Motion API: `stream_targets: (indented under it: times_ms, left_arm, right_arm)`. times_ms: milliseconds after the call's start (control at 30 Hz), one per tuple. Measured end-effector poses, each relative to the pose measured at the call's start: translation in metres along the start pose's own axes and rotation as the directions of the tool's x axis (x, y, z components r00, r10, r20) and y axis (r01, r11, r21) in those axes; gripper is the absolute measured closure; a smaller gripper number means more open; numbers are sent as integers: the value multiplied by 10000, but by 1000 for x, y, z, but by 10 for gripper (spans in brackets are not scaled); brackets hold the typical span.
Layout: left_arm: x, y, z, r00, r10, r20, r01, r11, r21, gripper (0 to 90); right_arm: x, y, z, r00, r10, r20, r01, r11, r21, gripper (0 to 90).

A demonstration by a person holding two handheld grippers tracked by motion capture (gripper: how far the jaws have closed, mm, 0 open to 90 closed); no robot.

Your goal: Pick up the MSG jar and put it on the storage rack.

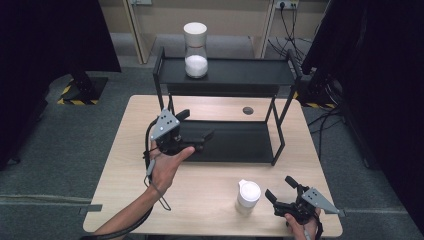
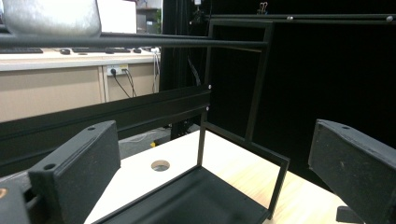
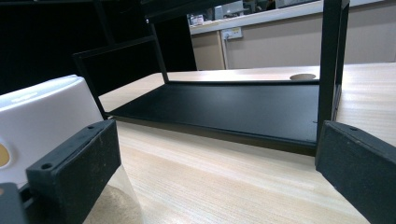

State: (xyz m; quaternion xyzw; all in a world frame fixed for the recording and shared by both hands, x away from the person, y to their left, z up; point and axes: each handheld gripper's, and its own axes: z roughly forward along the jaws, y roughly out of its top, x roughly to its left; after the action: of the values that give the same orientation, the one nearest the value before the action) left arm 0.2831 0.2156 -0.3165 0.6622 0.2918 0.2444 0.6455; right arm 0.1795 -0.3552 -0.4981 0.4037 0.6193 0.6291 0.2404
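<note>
Your right gripper [image 1: 280, 191] sits open and empty at the table's near edge, just beside the white-lidded jar [image 1: 248, 196]. Farther in, your left gripper [image 1: 196, 125] hangs open over the black shelf's [image 1: 235, 142] lower tier. Another jar [image 1: 195, 50] stands on top.

Wooden table [image 1: 210, 175] bears black rack [image 1: 225, 75] and white-lidded jar [image 1: 248, 196]

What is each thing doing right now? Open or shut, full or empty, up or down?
Left gripper: open, empty, held over the rack's lower shelf.
Right gripper: open, empty, beside the table jar.
Shelf jar: upright, lid on, partly filled with white grains.
Table jar: upright, lid on.
Rack: standing; lower shelf empty.
</note>
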Motion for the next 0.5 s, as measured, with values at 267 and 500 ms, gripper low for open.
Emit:
stream_targets:
  times_ms: [267, 500]
  left_arm:
    - [-2, -25, -8, 9998, -10, 175, 13, 9999, -149, 12]
    - [-4, -47, -12, 9994, 41, 330, -36, 9999, -158, 12]
  right_arm:
    - [0, 0, 0, 10000, -17, -9, 17, 10000, -17, 4]
    - [0, 0, 0, 10000, -21, -21, 21, 10000, -17, 4]
